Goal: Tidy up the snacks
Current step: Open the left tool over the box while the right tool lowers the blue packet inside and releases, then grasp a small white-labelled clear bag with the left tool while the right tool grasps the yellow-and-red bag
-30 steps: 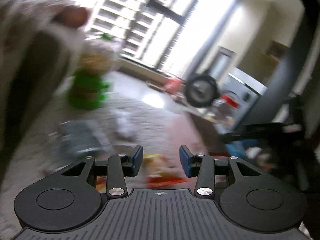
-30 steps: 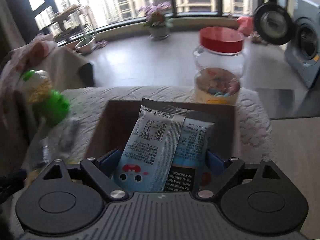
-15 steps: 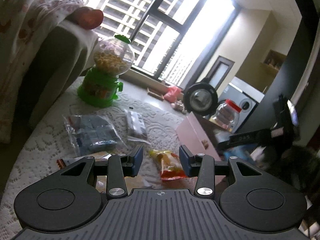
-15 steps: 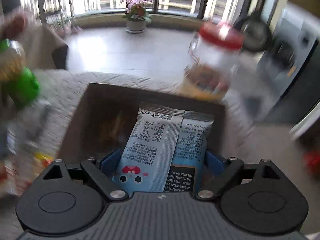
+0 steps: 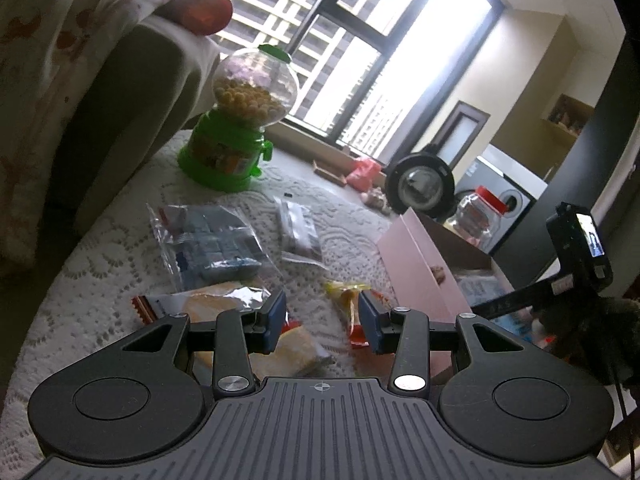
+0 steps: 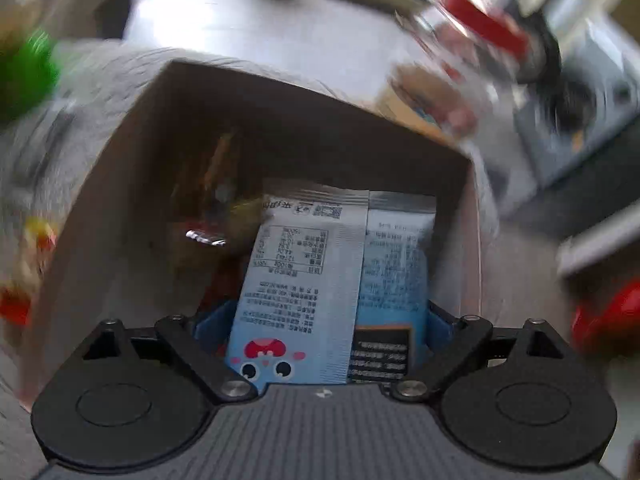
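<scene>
The right gripper (image 6: pixel 322 332) has its jaws spread wide and pressed against the two sides of a pale blue snack packet (image 6: pixel 316 292), which stands up between them with its printed back showing. It looks light, puffy and slick, so I would expect it to crumple or slide if squeezed near the sealed top; the hold low across the body, where it is now, seems the safer place. Just beyond the jaws, under the packet's upper end, is the open cardboard box (image 6: pixel 132 184), with other wrappers blurred inside. It looks ready to be dropped in.

The left gripper (image 5: pixel 322 322) has its jaws partly apart with nothing between them. Just below and ahead of them on the lace tablecloth (image 5: pixel 100 272) lie a soft yellow packet (image 5: pixel 288 348) and an orange-red crinkly one (image 5: pixel 350 308), both thin film, best taken across the middle. Further ahead sits a clear bag of small blue sweets (image 5: pixel 212 248), loose and shifting, then a green candy dispenser (image 5: pixel 236 136), rigid and heavier.
</scene>
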A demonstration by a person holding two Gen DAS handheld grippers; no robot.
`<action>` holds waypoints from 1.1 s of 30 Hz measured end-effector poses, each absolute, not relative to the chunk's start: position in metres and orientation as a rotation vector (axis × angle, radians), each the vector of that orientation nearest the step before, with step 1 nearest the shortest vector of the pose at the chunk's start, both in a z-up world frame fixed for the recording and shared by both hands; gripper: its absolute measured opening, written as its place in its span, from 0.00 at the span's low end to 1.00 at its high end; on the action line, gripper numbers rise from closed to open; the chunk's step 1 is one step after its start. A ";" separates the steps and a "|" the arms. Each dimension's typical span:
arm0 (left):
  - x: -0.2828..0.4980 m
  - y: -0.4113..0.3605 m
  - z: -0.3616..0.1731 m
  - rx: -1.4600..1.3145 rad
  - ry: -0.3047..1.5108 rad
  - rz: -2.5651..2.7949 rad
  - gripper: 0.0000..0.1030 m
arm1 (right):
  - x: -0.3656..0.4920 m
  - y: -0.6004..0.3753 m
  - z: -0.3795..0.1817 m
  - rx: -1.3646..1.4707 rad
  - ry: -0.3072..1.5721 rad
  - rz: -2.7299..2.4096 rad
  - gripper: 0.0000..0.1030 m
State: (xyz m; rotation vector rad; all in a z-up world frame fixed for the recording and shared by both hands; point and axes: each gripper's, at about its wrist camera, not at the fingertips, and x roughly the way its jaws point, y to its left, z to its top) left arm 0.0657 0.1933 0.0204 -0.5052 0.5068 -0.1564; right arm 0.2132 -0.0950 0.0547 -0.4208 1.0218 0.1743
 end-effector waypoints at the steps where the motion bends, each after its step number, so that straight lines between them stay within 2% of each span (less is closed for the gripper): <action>1: 0.066 0.193 0.020 -0.504 0.508 -0.157 0.43 | 0.210 -0.096 0.062 -0.374 1.005 0.213 0.90; 7: 0.068 0.190 0.019 -0.497 0.517 -0.161 0.43 | 0.202 -0.135 0.110 0.026 0.824 0.334 0.90; 12: 0.069 0.195 0.024 -0.511 0.504 -0.160 0.44 | 0.174 -0.106 0.118 -0.245 0.692 0.228 0.90; 17: 0.086 0.208 0.045 -0.504 0.509 -0.086 0.43 | 0.158 -0.065 0.121 -0.257 0.673 0.357 0.90; 20: 0.126 0.204 0.065 -0.410 0.537 -0.082 0.44 | 0.141 -0.035 0.118 -0.313 0.618 0.424 0.89; 21: 0.144 0.200 0.067 -0.382 0.576 -0.095 0.44 | 0.131 -0.025 0.116 -0.343 0.587 0.440 0.88; 22: 0.163 0.197 0.066 -0.359 0.611 -0.105 0.44 | 0.124 -0.019 0.113 -0.362 0.562 0.453 0.80; 23: 0.180 0.193 0.064 -0.338 0.638 -0.105 0.44 | 0.115 -0.013 0.108 -0.383 0.544 0.473 0.68; 25: 0.211 0.186 0.056 -0.299 0.672 -0.060 0.44 | 0.107 -0.001 0.095 -0.399 0.544 0.505 0.56; 29: 0.244 0.174 0.036 -0.215 0.737 -0.033 0.44 | 0.103 0.017 0.073 -0.400 0.601 0.573 0.55; 31: 0.248 0.169 0.028 -0.148 0.765 -0.024 0.50 | 0.108 0.031 0.062 -0.429 0.607 0.568 0.51; 33: 0.248 0.169 0.028 -0.119 0.755 -0.036 0.50 | 0.115 0.046 0.053 -0.467 0.615 0.573 0.51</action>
